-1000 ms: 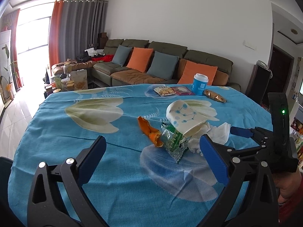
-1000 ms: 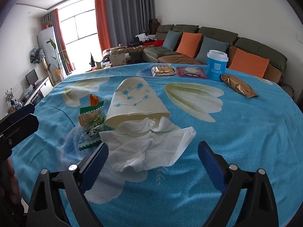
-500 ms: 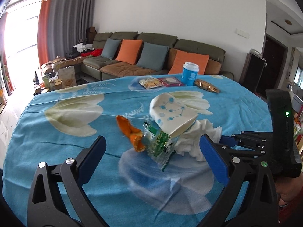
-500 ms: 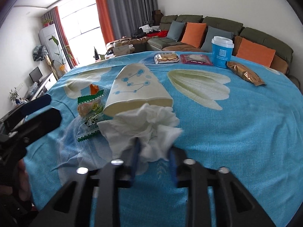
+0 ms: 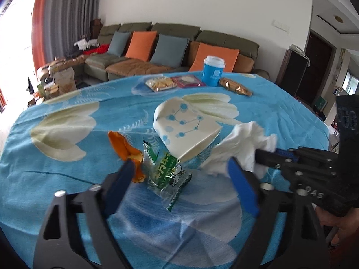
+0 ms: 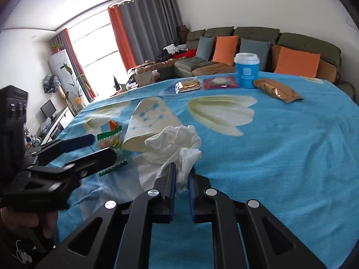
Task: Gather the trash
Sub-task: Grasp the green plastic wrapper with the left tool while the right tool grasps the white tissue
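A crumpled white tissue [image 6: 177, 143] is pinched in my right gripper [image 6: 181, 174], which is shut on it and lifts it off the blue tablecloth [image 6: 280, 157]; it also shows in the left wrist view [image 5: 242, 143]. A tipped white paper cup with blue dots [image 5: 184, 127] lies beside it, also in the right wrist view [image 6: 148, 121]. A green snack wrapper [image 5: 166, 172] and an orange wrapper [image 5: 125, 148] lie between the fingers of my left gripper [image 5: 179, 179], which is open just above them.
At the table's far side stand a blue lidded cup [image 5: 213, 70], a biscuit pack [image 5: 160, 84], a red pack [image 5: 188, 81] and a gold snack bag [image 5: 235, 88]. A sofa with cushions [image 5: 170, 44] lies beyond.
My right gripper closed on the tissue and lifted it. My left gripper moved forward and lower over the wrappers and narrowed its opening.
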